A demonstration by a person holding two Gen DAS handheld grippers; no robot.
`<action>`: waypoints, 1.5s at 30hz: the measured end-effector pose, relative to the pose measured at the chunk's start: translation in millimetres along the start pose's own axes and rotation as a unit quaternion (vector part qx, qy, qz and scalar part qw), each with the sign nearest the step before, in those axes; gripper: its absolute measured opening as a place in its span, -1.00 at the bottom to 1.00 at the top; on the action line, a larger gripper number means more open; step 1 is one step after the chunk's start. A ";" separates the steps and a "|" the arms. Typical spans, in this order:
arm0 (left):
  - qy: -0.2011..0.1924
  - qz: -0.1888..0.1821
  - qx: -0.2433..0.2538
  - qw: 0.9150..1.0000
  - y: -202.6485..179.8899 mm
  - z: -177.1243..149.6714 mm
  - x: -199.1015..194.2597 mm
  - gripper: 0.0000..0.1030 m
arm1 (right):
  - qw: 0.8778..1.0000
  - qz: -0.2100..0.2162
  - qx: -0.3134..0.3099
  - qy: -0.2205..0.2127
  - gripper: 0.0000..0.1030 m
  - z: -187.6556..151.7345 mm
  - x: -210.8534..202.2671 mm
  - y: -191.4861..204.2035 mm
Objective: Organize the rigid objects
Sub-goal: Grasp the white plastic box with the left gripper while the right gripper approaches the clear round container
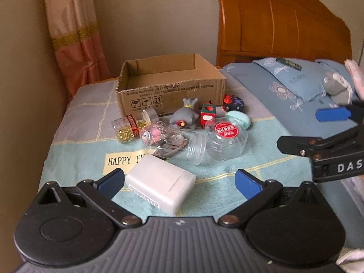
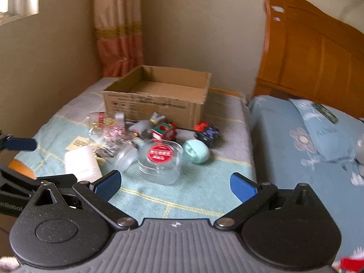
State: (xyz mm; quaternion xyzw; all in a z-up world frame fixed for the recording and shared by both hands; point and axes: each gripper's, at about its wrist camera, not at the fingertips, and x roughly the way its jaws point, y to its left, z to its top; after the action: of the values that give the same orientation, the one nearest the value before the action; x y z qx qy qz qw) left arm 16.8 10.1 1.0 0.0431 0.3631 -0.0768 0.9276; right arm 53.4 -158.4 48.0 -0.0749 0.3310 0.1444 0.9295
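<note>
Clutter sits piled near the cardboard box [image 1: 170, 86], with the white case [image 1: 160, 187] nearest you, between your spread left gripper [image 1: 179, 182]. Right gripper [image 2: 175, 185] is spread too, empty. Clamp carelessly and that clear jar [image 2: 162, 162] probably rolls away.
</note>
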 end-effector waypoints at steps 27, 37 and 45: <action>0.055 -0.072 0.074 0.993 50.0 -37.4 90.0 0.99 | 0.990 0.070 -0.061 0.107 1.00 -41.3 110.9 -14.3; 0.041 -0.109 0.113 0.987 52.1 -29.0 101.3 0.98 | 0.989 0.088 -0.068 0.093 1.00 -27.0 132.0 -16.6; 0.032 -0.115 0.151 0.981 45.5 -23.3 102.1 0.84 | 0.991 0.085 -0.066 0.082 1.00 -10.9 153.1 -1.4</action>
State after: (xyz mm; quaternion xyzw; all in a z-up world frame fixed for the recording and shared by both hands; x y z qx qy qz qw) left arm 83.1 46.8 -84.5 0.1426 0.3791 -0.2353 0.8835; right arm 160.4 -128.8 -57.9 -0.1196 0.4012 0.2382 0.8764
